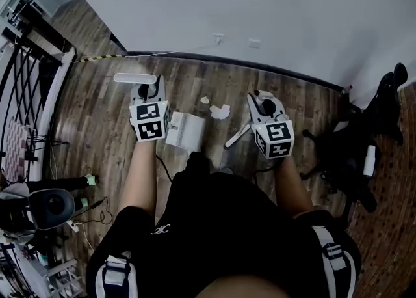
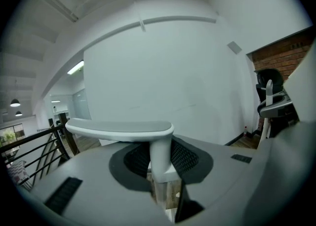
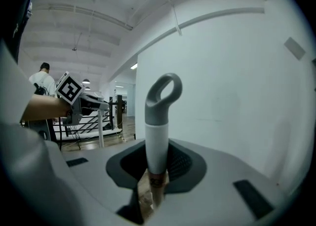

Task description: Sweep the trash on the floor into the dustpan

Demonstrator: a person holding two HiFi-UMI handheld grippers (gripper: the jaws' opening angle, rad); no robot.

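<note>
In the head view my left gripper point(image 1: 148, 92) is shut on the white T-shaped handle point(image 1: 134, 78) of the dustpan point(image 1: 184, 129), which stands on the wooden floor. The left gripper view shows that handle point(image 2: 121, 129) upright between the jaws of the left gripper point(image 2: 160, 170). My right gripper point(image 1: 263, 105) is shut on the broom; its pale shaft point(image 1: 237, 136) slants down to the floor. The broom's grey loop-ended handle point(image 3: 159, 121) rises from the right gripper point(image 3: 157, 175). White scraps of trash point(image 1: 220, 111) lie on the floor between the grippers, just beyond the dustpan.
A white wall point(image 1: 260, 10) with a dark skirting runs along the far side. A black office chair point(image 1: 364, 140) stands at the right. A railing point(image 1: 32, 75), cables and dark equipment point(image 1: 45, 205) fill the left. A person in white point(image 3: 43, 79) stands far off.
</note>
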